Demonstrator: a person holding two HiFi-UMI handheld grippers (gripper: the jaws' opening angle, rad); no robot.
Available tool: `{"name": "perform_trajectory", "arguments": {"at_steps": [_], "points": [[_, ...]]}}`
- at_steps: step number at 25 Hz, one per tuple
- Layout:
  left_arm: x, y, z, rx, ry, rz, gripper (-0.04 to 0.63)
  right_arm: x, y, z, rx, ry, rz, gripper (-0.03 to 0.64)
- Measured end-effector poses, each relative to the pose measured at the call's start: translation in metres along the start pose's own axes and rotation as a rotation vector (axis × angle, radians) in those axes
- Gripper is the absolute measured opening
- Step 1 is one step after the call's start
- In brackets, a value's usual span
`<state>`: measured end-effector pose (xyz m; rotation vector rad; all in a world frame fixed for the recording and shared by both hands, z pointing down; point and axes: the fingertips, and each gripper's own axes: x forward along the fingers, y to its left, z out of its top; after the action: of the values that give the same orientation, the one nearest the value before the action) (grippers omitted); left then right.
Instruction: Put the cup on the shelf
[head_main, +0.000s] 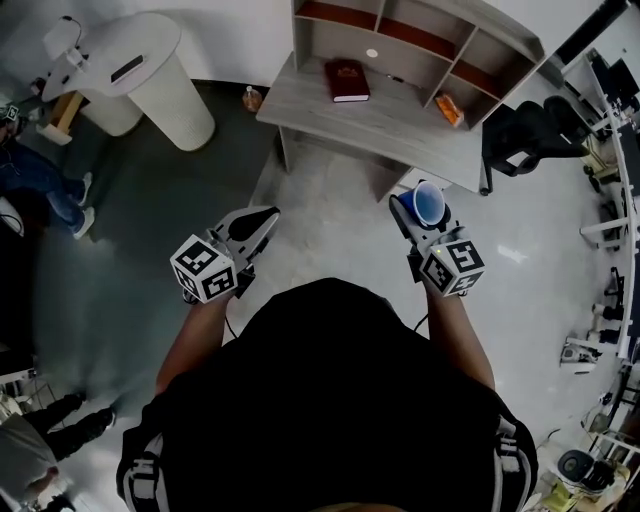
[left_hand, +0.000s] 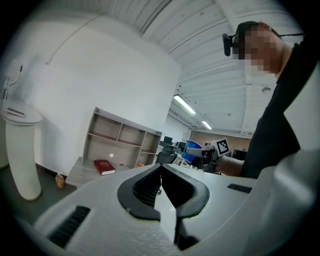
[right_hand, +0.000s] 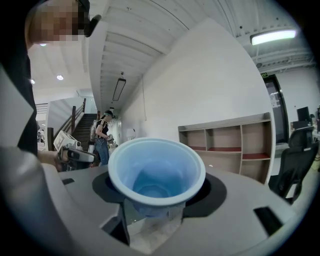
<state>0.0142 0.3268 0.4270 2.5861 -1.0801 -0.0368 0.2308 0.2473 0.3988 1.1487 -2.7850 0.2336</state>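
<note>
The right claw (head_main: 424, 214) is clamped on a pale blue plastic cup (head_main: 429, 202), its mouth turned up toward the head camera, right of centre in the head view. In the right gripper view both jaws press the cup's lower body. The left claw (head_main: 266, 216), left of centre, has its jaws closed tip to tip with nothing between them. Near the top of the frame, well apart from the cup, a grey wooden shelf unit (head_main: 505, 28) stands on a grey bench (head_main: 400, 122). A dark red book (head_main: 347, 80) lies on that bench. A tall white plastic bin (head_main: 150, 75) stands at upper left.
</note>
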Motion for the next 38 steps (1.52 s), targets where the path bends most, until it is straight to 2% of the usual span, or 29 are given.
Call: {"name": "perform_trajectory", "arguments": {"at_steps": [13, 20, 27, 32, 38], "points": [[-0.057, 0.032, 0.003, 0.006, -0.015, 0.085, 0.018, 0.059, 0.03, 0.026, -0.073, 0.001, 0.082, 0.291], [-0.064, 0.06, -0.002, -0.013, -0.011, 0.153, 0.018, 0.101, 0.02, 0.027, -0.067, 0.0, 0.125, 0.291], [-0.038, 0.108, 0.017, -0.013, -0.005, 0.199, 0.018, 0.151, -0.022, 0.026, -0.042, 0.008, 0.134, 0.291], [0.009, 0.149, 0.031, -0.039, -0.006, 0.209, 0.018, 0.196, -0.07, 0.031, -0.031, 0.021, 0.135, 0.291], [0.075, 0.197, 0.061, -0.023, 0.013, 0.21, 0.018, 0.253, -0.139, 0.043, -0.016, 0.024, 0.137, 0.291]]}}
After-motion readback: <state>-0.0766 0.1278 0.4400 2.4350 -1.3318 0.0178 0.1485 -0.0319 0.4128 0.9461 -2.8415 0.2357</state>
